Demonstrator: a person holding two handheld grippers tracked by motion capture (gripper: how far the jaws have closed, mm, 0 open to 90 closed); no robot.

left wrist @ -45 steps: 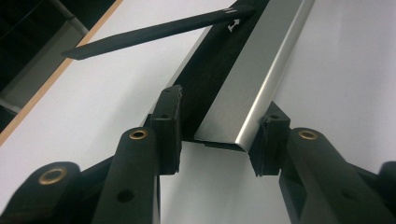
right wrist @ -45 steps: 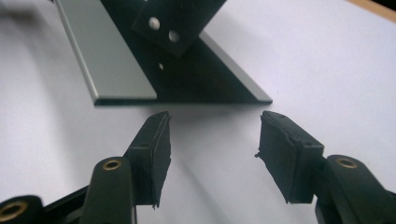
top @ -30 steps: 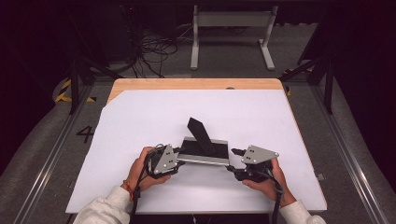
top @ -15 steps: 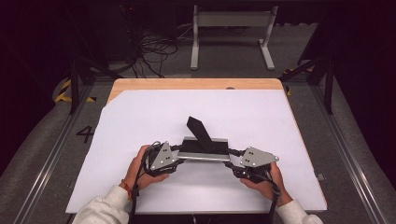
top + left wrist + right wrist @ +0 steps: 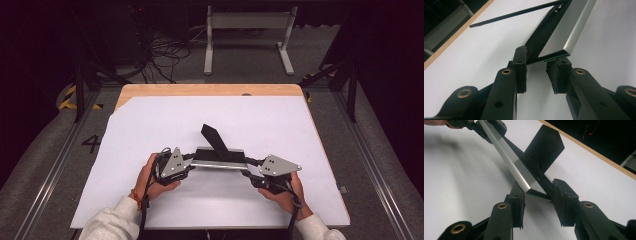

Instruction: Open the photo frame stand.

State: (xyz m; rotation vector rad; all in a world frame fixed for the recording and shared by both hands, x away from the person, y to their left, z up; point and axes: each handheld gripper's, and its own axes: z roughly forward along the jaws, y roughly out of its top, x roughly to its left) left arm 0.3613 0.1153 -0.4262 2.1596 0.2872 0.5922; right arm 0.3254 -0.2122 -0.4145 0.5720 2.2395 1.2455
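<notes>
A long flat bar (image 5: pixel 217 161), silver on top and black beneath, lies crosswise on the white table top (image 5: pixel 260 125). A black plate (image 5: pixel 214 137) slants up from its middle. My left gripper (image 5: pixel 191 161) holds the bar's left end and my right gripper (image 5: pixel 247 167) its right end. In the left gripper view the jaws (image 5: pixel 536 65) have just been closing, and the pads meet the corners of the bar (image 5: pixel 564 32). In the right gripper view the jaws (image 5: pixel 536 195) have also just been closing, both pads against the sides of the bar (image 5: pixel 511 162), the plate (image 5: pixel 544 147) beyond.
A strip of bare wood (image 5: pixel 210 90) runs along the table's far edge. Beyond it on the dark floor are tangled cables (image 5: pixel 165 50) and a grey metal stand (image 5: pixel 247 22). White surface lies free on all sides of the bar.
Both pairs of jaws have narrowed onto the ends of the bar. The left gripper has edged slightly in toward the bar. The bar itself has stayed put.
</notes>
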